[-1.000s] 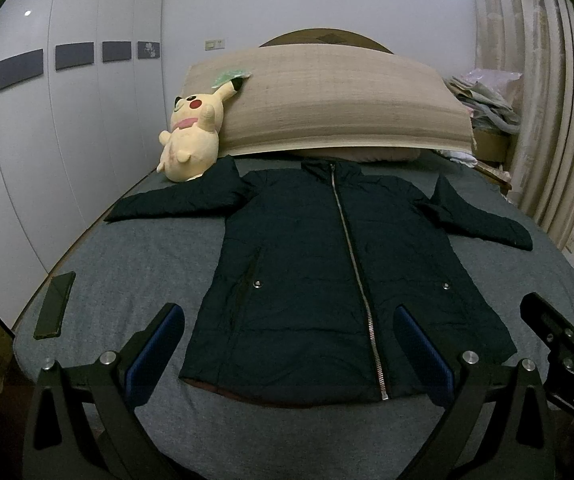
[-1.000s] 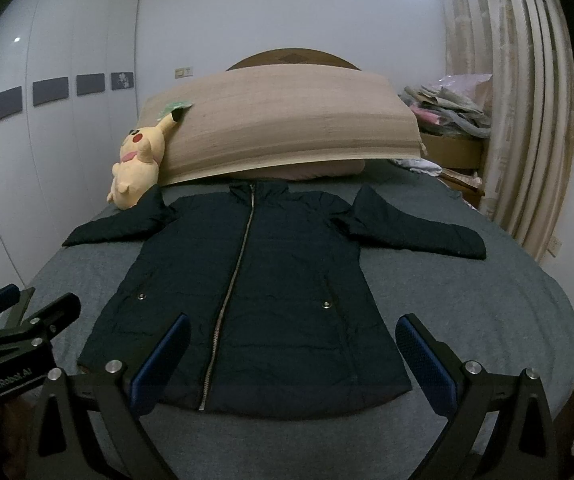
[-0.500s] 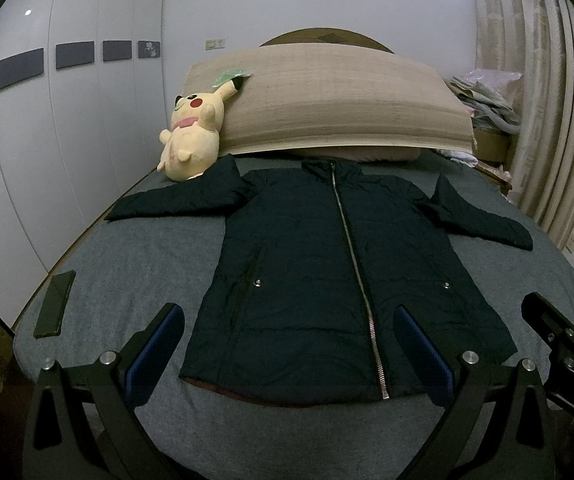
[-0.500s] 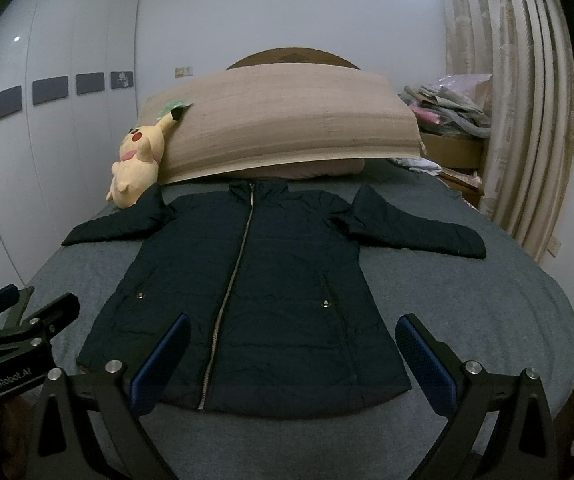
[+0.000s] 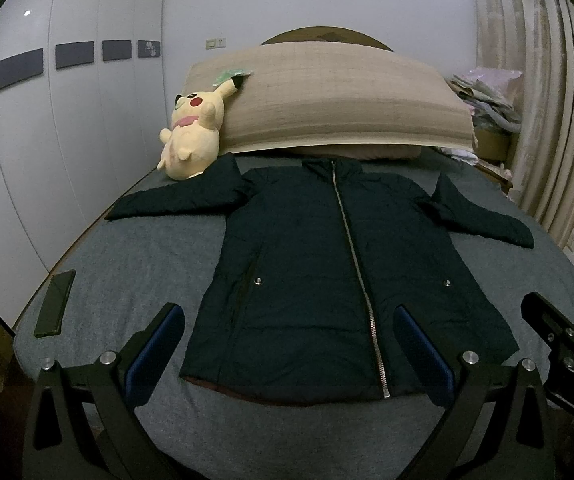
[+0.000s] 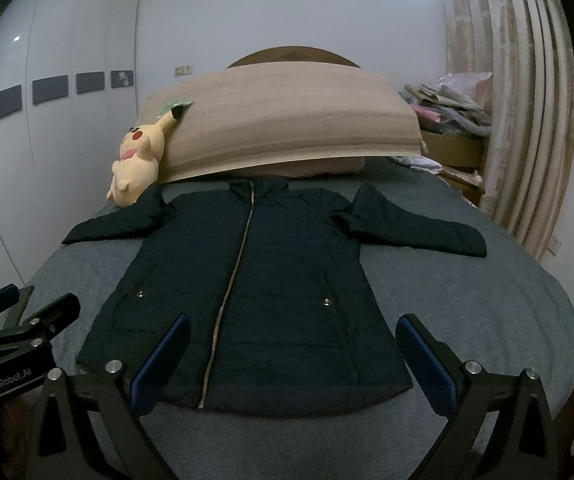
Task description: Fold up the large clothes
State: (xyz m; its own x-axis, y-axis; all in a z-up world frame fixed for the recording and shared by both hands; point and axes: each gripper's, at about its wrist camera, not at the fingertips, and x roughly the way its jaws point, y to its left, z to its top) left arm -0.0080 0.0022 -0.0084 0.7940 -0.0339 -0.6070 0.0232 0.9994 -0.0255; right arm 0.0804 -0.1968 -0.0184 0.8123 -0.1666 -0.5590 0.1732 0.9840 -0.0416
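Observation:
A dark green zipped jacket (image 5: 327, 264) (image 6: 247, 292) lies flat on the grey bed (image 5: 135, 280) (image 6: 487, 304), front up, both sleeves spread out sideways. My left gripper (image 5: 287, 344) hovers open above the bed's foot, its blue-padded fingers framing the jacket's hem without touching it. The right gripper (image 6: 293, 356) is likewise open over the hem, nothing between its fingers. Each gripper shows at the edge of the other's view: the right gripper (image 5: 563, 328) at far right, the left gripper (image 6: 11, 320) at far left.
A yellow plush toy (image 5: 191, 140) leans against a large beige pillow (image 5: 339, 108) at the head. A dark phone (image 5: 55, 302) lies at the bed's left edge. Curtains (image 6: 527, 120) and piled clothes (image 6: 447, 108) stand right; white wardrobe doors (image 5: 67, 140) left.

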